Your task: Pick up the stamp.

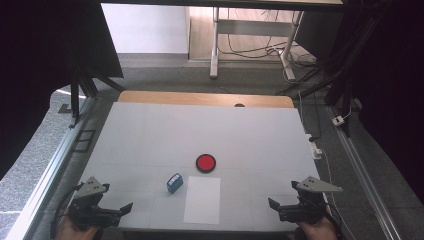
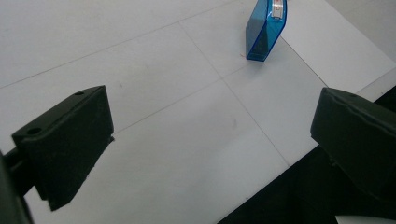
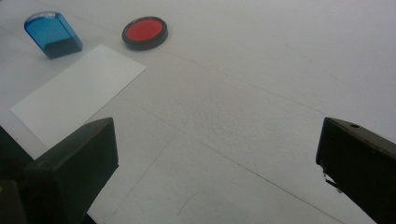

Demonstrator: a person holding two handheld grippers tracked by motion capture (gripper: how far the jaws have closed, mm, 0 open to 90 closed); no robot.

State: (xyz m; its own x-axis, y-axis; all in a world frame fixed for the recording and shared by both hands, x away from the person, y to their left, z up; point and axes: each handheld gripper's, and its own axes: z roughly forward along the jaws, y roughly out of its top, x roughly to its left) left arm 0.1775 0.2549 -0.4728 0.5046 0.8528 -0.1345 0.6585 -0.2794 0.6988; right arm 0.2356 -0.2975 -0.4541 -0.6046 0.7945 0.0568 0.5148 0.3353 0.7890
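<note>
Stamp [image 1: 174, 183] time, it looks like. It is a small blue stamp, and it stands on the white tabletop [image 1: 150, 135], just left of a sheet of paper [image 1: 202, 199]. A round red ink pad [image 1: 205, 163] sits a little past the paper's far end, close to the stamp too.

Both claws wait at the near edge, one at each corner. The left claw [image 1: 116, 212] is wide open and holds nothing. The right claw [image 1: 283, 209] is wide open and empty as well.

The stamp is nearer to the left claw. From that claw it lies ahead and off to the right. From the right claw it lies well off to the left, on the other side of the paper.

The stamp stands up tall, with its round top up and its flat end on the tabletop. In the left gripper view it seems to lean, but that may be just the camera's tilt.

The paper's long side runs from near to far.

I think the left claw should go for the stamp.
</note>
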